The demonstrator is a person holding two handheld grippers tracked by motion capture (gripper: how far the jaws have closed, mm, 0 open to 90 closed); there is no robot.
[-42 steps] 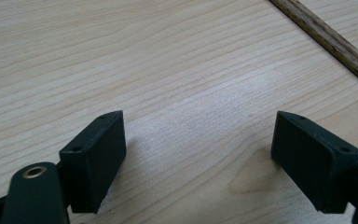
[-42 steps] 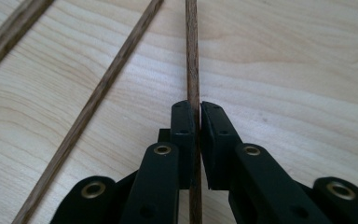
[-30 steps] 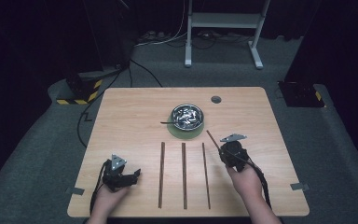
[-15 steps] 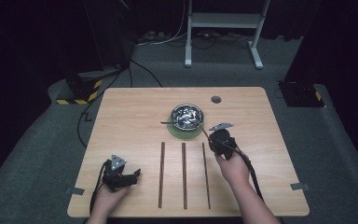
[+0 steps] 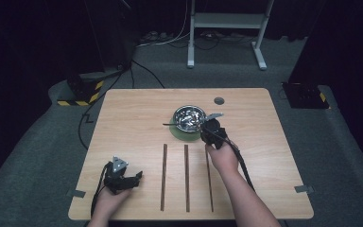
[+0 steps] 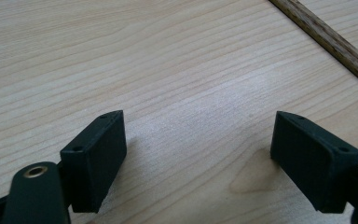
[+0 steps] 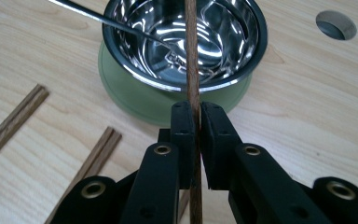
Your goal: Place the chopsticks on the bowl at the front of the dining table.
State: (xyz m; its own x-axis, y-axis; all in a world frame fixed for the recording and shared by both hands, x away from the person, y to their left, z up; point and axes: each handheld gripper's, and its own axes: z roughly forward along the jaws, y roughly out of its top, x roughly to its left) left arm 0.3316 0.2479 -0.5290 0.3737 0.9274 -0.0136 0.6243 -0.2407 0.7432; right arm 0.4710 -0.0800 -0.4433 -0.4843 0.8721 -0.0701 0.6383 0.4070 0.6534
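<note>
Right gripper (image 7: 195, 122) at lower centre of its own view, jaws pinched tight on a wooden stick (image 7: 190, 51) running straight up over a steel bowl (image 7: 121, 42). Bowl seated on a green mat (image 7: 135, 100), a thin metal utensil (image 7: 98, 19) leaning out to upper left. Round table hole (image 7: 336, 24) at upper right. Left gripper (image 6: 198, 158) gaping wide over bare wood, holding nothing. From the high view: wooden table (image 5: 132, 113) with broad bare margins left and right, three sticks (image 5: 186, 177) lying parallel low at centre.
</note>
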